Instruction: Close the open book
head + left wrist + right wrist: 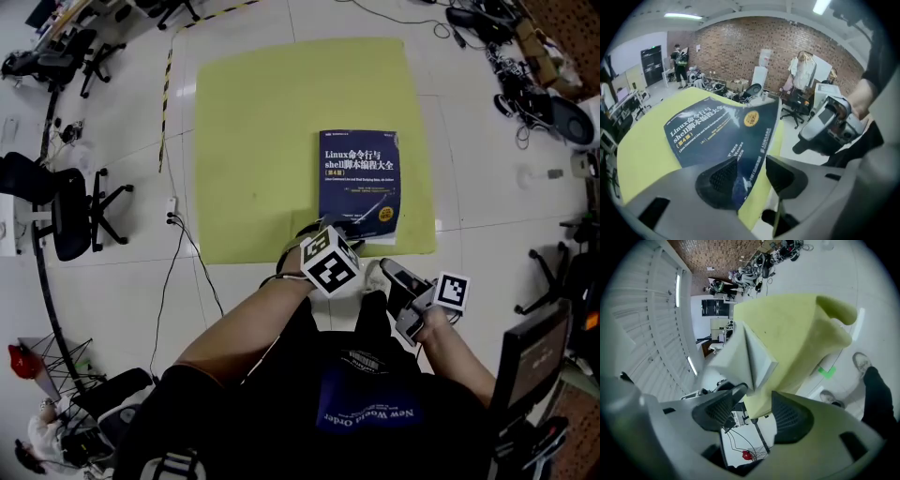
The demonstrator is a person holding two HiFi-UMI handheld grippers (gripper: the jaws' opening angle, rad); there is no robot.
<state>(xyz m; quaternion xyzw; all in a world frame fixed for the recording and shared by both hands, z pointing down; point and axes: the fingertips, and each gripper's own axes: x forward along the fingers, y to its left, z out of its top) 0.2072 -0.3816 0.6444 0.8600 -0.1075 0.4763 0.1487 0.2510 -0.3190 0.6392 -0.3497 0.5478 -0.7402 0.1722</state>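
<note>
A dark blue book [359,183] lies shut, cover up, on the right half of a yellow mat [253,141]. My left gripper [352,241] is at the book's near edge, by the mat's front border. In the left gripper view its jaws [752,176] stand apart around the book's [717,126] near corner; the left pad overlaps the cover, and a strip of mat shows beside the right pad. My right gripper [386,270] hangs off the mat, close to my body, and also shows in the left gripper view [825,126]. It [752,411] is open and empty, looking at the book's white page edge [745,357].
Black office chairs [70,211] stand left of the mat, and a cable [183,244] runs along its left side. Another chair [553,272] and a heap of equipment [534,84] are on the right. A shoe [862,363] is on the white floor.
</note>
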